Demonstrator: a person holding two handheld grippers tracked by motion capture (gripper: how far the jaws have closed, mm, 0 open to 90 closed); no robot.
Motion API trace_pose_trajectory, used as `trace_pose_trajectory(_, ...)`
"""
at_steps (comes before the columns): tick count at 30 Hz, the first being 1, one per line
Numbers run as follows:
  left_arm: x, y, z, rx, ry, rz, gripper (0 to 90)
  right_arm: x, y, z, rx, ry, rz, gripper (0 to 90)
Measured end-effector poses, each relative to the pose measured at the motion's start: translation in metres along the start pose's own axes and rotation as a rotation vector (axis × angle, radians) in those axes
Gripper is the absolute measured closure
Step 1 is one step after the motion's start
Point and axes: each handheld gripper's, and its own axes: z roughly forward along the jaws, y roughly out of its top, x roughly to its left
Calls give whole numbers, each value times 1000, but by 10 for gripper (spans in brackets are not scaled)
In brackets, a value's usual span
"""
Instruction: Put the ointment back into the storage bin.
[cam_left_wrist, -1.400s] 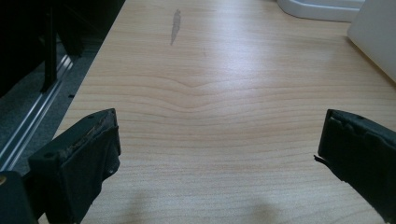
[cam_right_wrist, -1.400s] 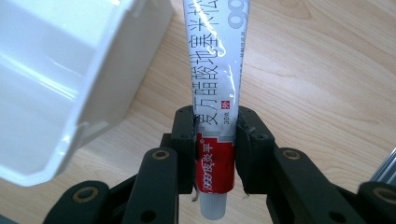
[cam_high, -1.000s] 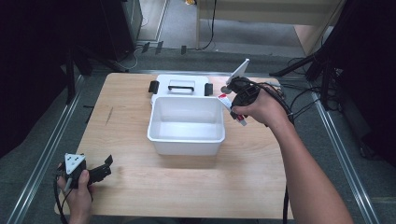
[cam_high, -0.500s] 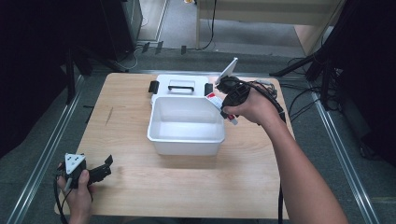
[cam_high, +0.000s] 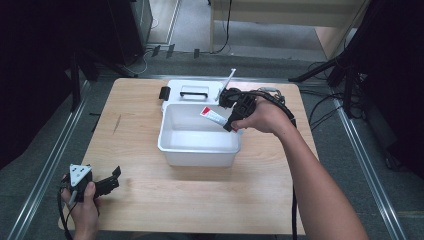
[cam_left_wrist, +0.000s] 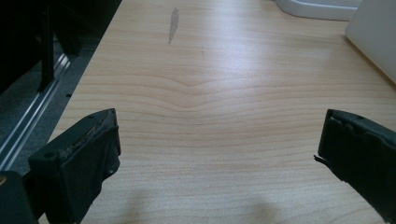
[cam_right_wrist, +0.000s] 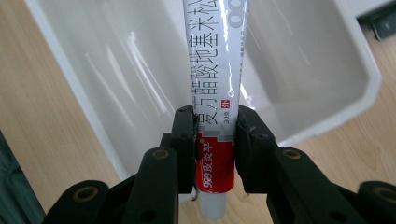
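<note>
My right gripper (cam_high: 232, 122) is shut on a white and red ointment tube (cam_high: 213, 116), held over the right rim of a white plastic bin (cam_high: 197, 152). In the right gripper view the tube (cam_right_wrist: 215, 79) runs up between the two black pads (cam_right_wrist: 184, 140), its cap end toward the camera, with the bin's inside (cam_right_wrist: 140, 70) beneath it. My left gripper (cam_high: 111, 181) rests at the table's near left corner, jaws open. In the left gripper view its pads (cam_left_wrist: 95, 149) stand wide apart over bare wood.
The bin's white lid (cam_high: 192, 92) with black latches lies flat behind it. A light wooden table (cam_high: 150, 200) carries everything. Cables (cam_high: 272, 97) trail from the right gripper. Metal floor rails (cam_high: 45, 165) run along both sides of the table.
My right gripper has carried the tube leftward from beside the bin's right edge to over its rim. The left gripper has stayed in place.
</note>
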Motion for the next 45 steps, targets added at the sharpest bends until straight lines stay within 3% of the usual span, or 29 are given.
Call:
trace_pose_trajectory(9,0,0,0,1,-2,0,0,12,5,12,-1,39,-194,721)
trace_pose_trajectory(16,0,0,0,0,-2,-1,0,15,6,23,12,46,-286,721)
trace_pose_trajectory(31,0,0,0,0,-2,-1,0,15,4,44,59,39,-341,720)
trace_pose_trajectory(45,0,0,0,2,-2,-2,0,17,3,64,120,45,-338,719)
